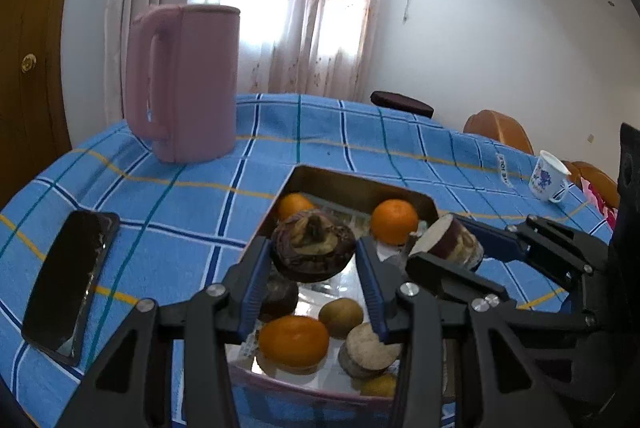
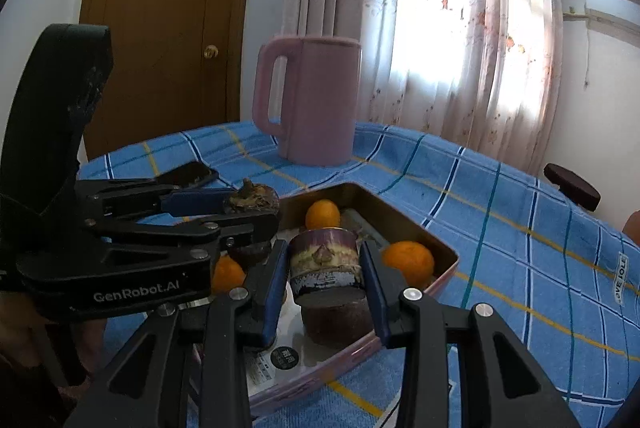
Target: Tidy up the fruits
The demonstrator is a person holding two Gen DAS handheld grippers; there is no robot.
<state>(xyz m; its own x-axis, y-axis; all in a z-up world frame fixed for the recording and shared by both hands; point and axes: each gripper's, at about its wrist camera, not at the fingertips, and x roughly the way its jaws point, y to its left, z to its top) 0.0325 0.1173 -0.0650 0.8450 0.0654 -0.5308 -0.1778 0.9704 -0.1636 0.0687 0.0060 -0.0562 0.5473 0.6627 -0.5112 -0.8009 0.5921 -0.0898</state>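
Holding a dark purple mangosteen [image 1: 313,246] between its blue pads, the left gripper [image 1: 314,268] hangs over the metal tray [image 1: 356,184], its jaws pinching the fruit on both sides. Just to its right, the right gripper [image 2: 325,268] hangs over the same tray with its jaws pinching a cut fruit piece [image 2: 325,260] with a purple rind and flat cut faces. Inside the tray lie three oranges: one [image 1: 294,341] at the near end, one [image 1: 394,221] at the far right corner and one [image 1: 294,206] at the far left. A greenish-brown kiwi [image 1: 341,317] and another cut fruit piece [image 1: 366,348] lie at the near end beside the first orange. The tray sits on the desk, which is covered by a blue checked cloth [image 1: 180,212]. Behind the tray stands a pink jug [image 1: 184,80]; left of the tray lies a black phone [image 1: 70,282]; far right of it sits a white printed cup [image 1: 549,177].
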